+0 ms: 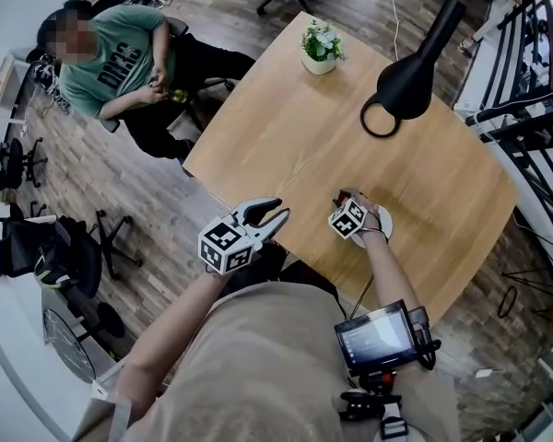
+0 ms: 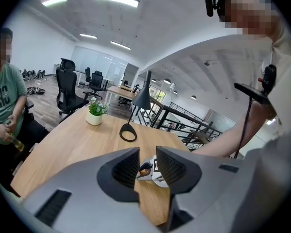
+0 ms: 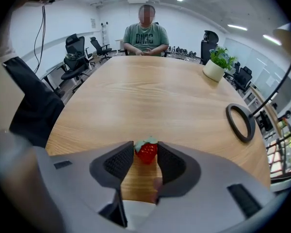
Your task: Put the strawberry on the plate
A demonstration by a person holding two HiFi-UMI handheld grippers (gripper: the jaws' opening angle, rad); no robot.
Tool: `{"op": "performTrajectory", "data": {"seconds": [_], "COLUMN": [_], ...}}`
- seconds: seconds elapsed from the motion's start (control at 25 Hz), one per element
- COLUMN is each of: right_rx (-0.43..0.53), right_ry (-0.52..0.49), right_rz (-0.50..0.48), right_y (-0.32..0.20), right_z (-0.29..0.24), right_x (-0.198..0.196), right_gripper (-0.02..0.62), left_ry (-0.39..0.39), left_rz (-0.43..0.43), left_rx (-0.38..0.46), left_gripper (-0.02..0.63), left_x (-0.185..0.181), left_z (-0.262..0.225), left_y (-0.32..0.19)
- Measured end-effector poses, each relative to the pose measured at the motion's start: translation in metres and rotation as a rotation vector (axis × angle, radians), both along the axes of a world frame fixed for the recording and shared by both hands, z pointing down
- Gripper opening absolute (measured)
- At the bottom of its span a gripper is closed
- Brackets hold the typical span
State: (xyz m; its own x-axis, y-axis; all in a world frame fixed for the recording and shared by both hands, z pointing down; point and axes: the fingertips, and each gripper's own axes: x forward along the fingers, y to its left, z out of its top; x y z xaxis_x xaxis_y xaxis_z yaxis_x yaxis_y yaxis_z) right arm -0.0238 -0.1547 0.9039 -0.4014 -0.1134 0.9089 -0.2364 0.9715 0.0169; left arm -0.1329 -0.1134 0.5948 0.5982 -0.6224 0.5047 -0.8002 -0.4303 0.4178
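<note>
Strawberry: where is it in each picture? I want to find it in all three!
Head view: the strawberry is a tiny red spot low right of centre, beside the white plate.
Left gripper view: probably the small reddish speck low centre, seen between the jaws.
Right gripper view: low centre, between the right gripper jaws.
Shared landmark: the potted plant on the table.

A wooden table (image 1: 295, 145) is carrying a potted plant (image 1: 320, 48) at twelve o'clock, a black lamp (image 1: 410, 86) at one, and a white plate (image 1: 385, 223) at six.
</note>
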Motion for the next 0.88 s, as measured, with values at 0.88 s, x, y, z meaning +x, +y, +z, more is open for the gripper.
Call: {"op": "performTrajectory", "data": {"seconds": [0.88], "right_rx": [0.069], "right_ry": [-0.310], "right_rz": [0.282], "right_y": [-0.022], "right_z": [-0.116], "right_x": [-0.001], "right_gripper": [0.140], "left_ry": [0.063], "left_rz": [-0.012], "left_rx": [0.040], "left_gripper": [0.104], "left_x": [0.008], "left_z": [-0.018], "left_y": [-0.013]}}
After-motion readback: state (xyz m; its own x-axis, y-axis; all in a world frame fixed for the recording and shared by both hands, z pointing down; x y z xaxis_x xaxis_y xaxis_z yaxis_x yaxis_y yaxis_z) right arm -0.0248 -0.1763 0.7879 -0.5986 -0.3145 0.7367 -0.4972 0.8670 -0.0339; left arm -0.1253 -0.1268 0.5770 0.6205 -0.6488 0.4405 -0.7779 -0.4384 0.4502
